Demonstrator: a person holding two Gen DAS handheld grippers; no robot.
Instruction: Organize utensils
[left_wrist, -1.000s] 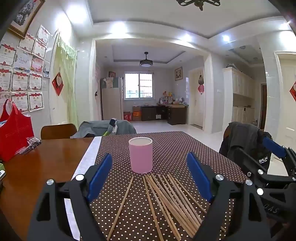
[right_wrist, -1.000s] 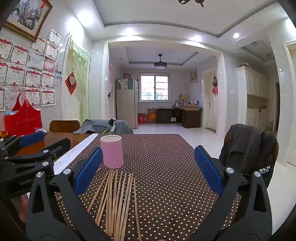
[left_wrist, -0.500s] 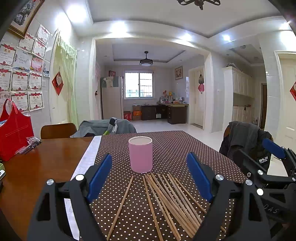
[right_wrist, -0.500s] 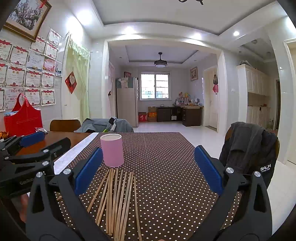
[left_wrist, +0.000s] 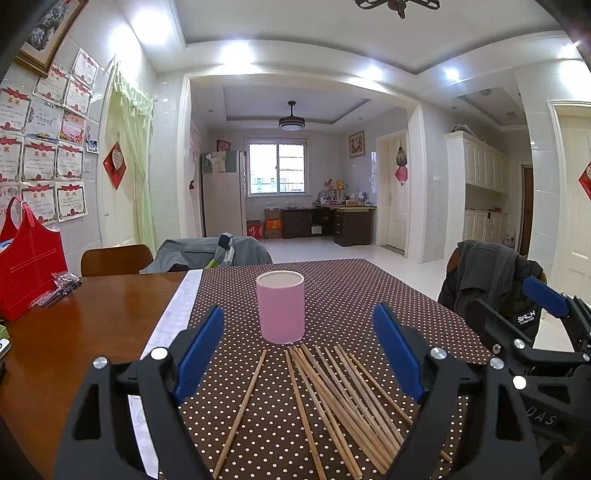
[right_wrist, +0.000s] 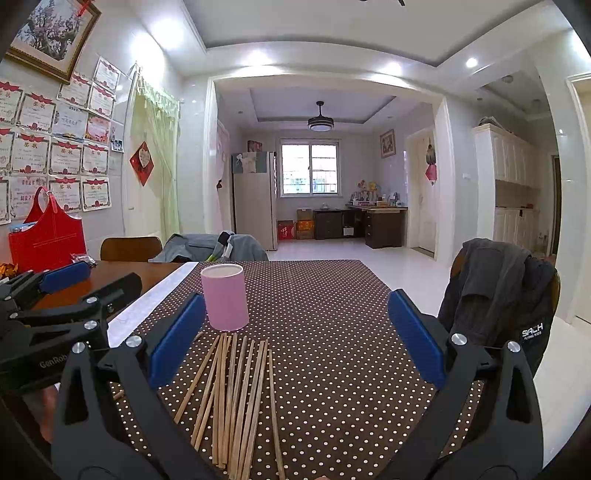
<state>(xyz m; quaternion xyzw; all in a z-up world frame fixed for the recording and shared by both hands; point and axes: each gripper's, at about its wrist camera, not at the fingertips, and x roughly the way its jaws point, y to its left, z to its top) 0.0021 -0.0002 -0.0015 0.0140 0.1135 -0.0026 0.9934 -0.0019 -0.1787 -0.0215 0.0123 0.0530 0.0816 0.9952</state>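
A pink cylindrical cup (left_wrist: 281, 312) stands upright on the brown polka-dot tablecloth (left_wrist: 351, 295); it also shows in the right wrist view (right_wrist: 224, 297). Several wooden chopsticks (left_wrist: 332, 398) lie loose in a fan just in front of the cup, also seen in the right wrist view (right_wrist: 232, 391). My left gripper (left_wrist: 299, 350) is open and empty, held above the chopsticks. My right gripper (right_wrist: 295, 339) is open and empty, to the right of the left one, above the chopsticks' right side. The right gripper shows in the left view (left_wrist: 535, 332).
A red bag (left_wrist: 26, 273) and a small dark packet (left_wrist: 59, 288) sit on the bare wooden table (left_wrist: 74, 332) at left. Chairs draped with grey clothes stand at the far side (left_wrist: 210, 254) and at the right (left_wrist: 487, 280).
Both grippers have shifted very slightly; the cup and chopsticks lie as before. Both stay open.
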